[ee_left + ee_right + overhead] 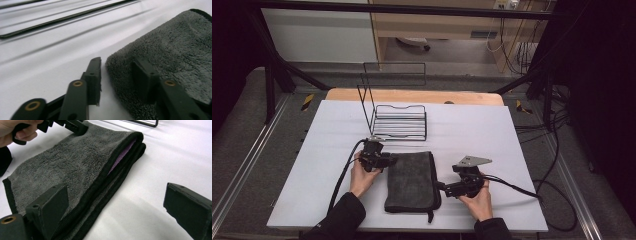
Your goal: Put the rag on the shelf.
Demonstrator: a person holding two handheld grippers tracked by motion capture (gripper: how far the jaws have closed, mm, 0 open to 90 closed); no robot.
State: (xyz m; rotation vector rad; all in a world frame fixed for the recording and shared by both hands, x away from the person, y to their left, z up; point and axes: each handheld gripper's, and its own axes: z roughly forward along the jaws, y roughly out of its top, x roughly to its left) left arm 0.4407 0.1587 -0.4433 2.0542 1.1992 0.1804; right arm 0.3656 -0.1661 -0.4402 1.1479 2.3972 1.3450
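A folded dark grey towel (412,180) lies flat on the white table (492,135), with a purple inner layer showing at its folded edge (122,153). My left gripper (391,161) is low at the towel's far left corner. In the left gripper view its jaws (120,65) straddle the towel's edge (175,50): one fingertip (94,72) rests on bare table and the other presses into the pile, with a small gap left at the edge. My right gripper (442,187) stands open at the towel's right edge; its jaws (117,195) span the folded edge of the towel (70,162).
A black wire rack (399,122) with a tall wire back stands just beyond the towel. Cables (522,190) trail from both grippers across the table and over its right side. A wooden strip (412,95) runs along the far edge.
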